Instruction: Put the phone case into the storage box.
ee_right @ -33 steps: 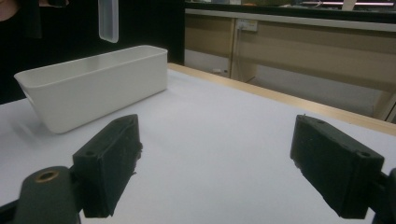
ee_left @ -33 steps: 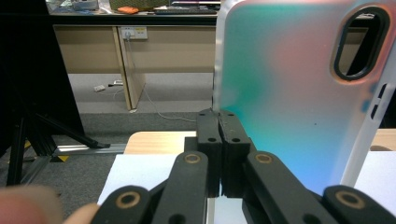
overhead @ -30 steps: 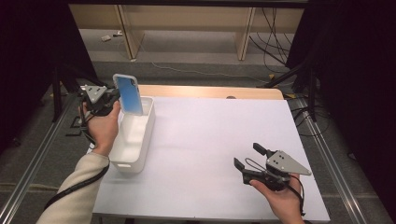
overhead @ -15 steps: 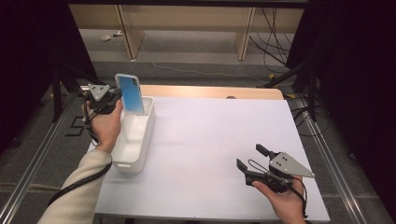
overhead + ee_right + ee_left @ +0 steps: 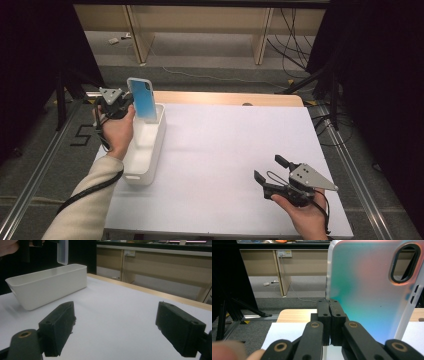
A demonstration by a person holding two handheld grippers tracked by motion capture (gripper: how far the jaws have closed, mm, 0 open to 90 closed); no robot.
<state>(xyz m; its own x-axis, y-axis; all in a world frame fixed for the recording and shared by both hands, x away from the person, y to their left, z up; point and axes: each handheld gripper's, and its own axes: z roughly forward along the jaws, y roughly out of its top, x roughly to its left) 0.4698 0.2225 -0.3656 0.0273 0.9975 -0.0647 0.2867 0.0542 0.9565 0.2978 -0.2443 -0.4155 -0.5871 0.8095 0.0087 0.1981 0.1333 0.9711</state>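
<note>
Teal-tinted phone case hangs upright over the far end of the white bin, pinched by its edge in the closed left gripper; since a second ago it has barely shifted, so release looks near. Well apart, the right gripper rests with jaws spread, holding nothing

Phone case cut off at top and right edges; blurred fingertip in bottom-left corner.
</note>
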